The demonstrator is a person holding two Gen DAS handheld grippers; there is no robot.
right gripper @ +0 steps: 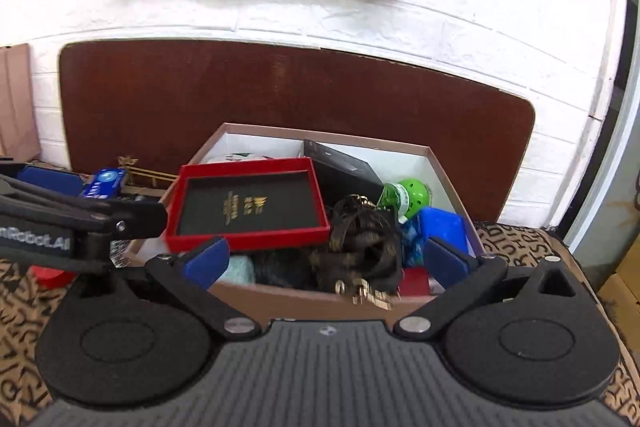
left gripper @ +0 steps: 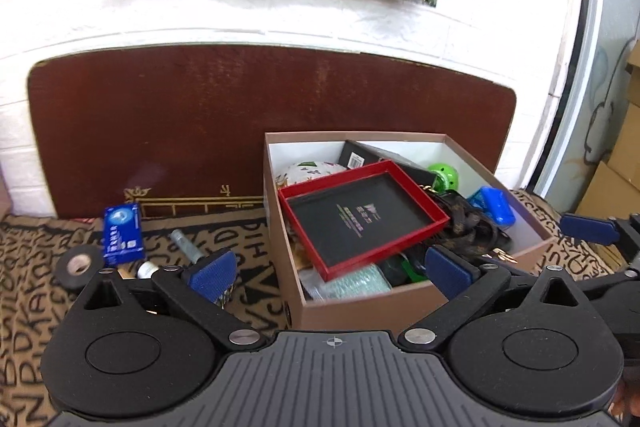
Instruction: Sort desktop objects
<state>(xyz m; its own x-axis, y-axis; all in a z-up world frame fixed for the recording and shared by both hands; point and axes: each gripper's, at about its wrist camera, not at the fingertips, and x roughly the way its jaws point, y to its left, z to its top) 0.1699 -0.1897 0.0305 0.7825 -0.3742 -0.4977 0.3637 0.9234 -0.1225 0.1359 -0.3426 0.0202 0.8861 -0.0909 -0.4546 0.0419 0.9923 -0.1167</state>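
Both tools, the left tool (left gripper: 327,273) and the right tool (right gripper: 326,261), are spread and empty before the full box (left gripper: 360,309), so the next move is picking the blue pack (left gripper: 122,233) or tape roll (left gripper: 78,264) left near the table's back edge.

bright daylight, overexposed white wall (left gripper: 280,23), fisheye-bent edges, slight motion blur throughout.

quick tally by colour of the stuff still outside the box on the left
Blue: 1, the small blue carton
Black: 1, the tape roll
Silver: 2, the metal cylinder and the small silver piece
Total: 4
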